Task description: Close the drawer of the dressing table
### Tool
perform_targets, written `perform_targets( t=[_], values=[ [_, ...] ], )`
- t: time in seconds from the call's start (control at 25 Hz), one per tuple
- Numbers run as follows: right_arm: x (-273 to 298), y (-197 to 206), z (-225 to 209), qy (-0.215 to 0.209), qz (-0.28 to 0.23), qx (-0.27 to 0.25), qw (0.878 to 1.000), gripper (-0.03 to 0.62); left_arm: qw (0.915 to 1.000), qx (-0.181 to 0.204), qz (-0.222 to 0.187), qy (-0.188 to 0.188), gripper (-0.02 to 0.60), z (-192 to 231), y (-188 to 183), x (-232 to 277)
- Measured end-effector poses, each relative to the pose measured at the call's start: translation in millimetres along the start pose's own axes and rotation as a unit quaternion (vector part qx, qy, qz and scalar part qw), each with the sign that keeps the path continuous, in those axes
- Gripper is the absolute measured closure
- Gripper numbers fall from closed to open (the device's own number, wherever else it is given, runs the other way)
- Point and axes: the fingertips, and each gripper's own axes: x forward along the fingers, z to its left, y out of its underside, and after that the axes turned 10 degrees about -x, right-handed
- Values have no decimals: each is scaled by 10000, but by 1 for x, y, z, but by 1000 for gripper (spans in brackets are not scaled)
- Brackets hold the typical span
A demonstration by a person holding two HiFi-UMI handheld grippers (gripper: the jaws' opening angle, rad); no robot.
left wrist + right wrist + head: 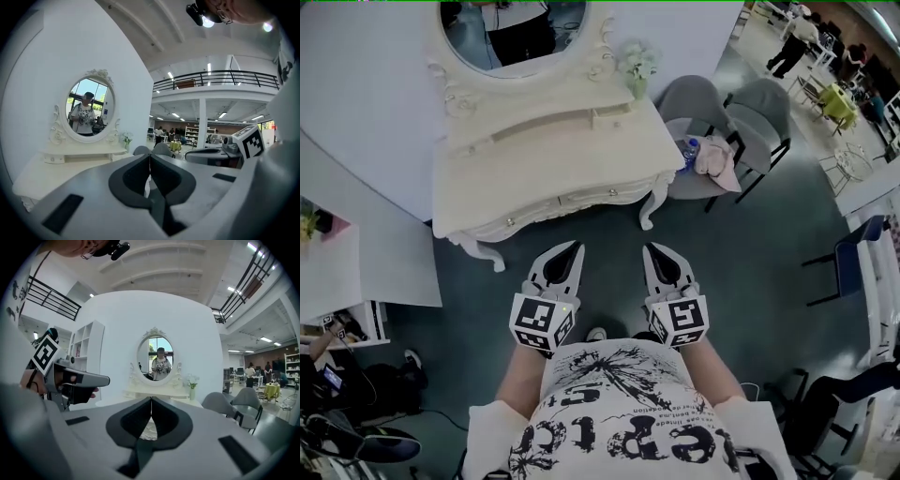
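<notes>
While the person stands back from the dressing table (pixel 546 161), the left gripper (pixel 574 247) and the right gripper (pixel 651 249) are held side by side at waist level, tips aimed at its front; neither touches it, and bare floor lies between them and the curved legs. Each gripper's jaws are fully together with nothing between them; I judge that suits the job, since a drawer is shut by pushing, and closed tips make a firm blunt end to push with. Both pointing at the same front suggests a two-handed, even push, so the drawer would not skew.

The drawer (pixel 581 199) sits in the front band under the tabletop, marked by a small knob (pixel 612 194). From above I cannot tell how far it stands out.

Only the head view shows the tabletop from above, the gap still to cross, and the two grey chairs (pixel 727 112) to the right, one carrying a pink cloth (pixel 717 157) and a bottle. The gripper views show the upright oval mirror (pixel 512 28) reflecting the person, the small plant (pixel 637 64) beside it and the hall beyond; each also catches the other gripper at its edge; in both, the drawer front is hidden behind the gripper's own body.
</notes>
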Motion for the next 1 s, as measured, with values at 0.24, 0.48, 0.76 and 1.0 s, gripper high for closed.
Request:
perform_targets(
  t=[0.24, 0.48, 0.76, 1.0],
  values=[
    [59, 11, -10, -199, 132, -56, 9997, 577, 9995, -152, 105, -253, 563, 43, 8, 30],
    [122, 20, -32, -764, 59, -139, 9970, 577, 9967, -213, 13, -781, 563, 78, 1, 73],
    [201, 8, -120, -1311, -79, -249, 9910, 577, 9902, -139, -120, -1385, 563, 95, -30, 162],
    [263, 8, -187, -1595, -74, -253, 9868, 577, 9873, -161, -392, -1534, 563, 102, -57, 240]
  ],
)
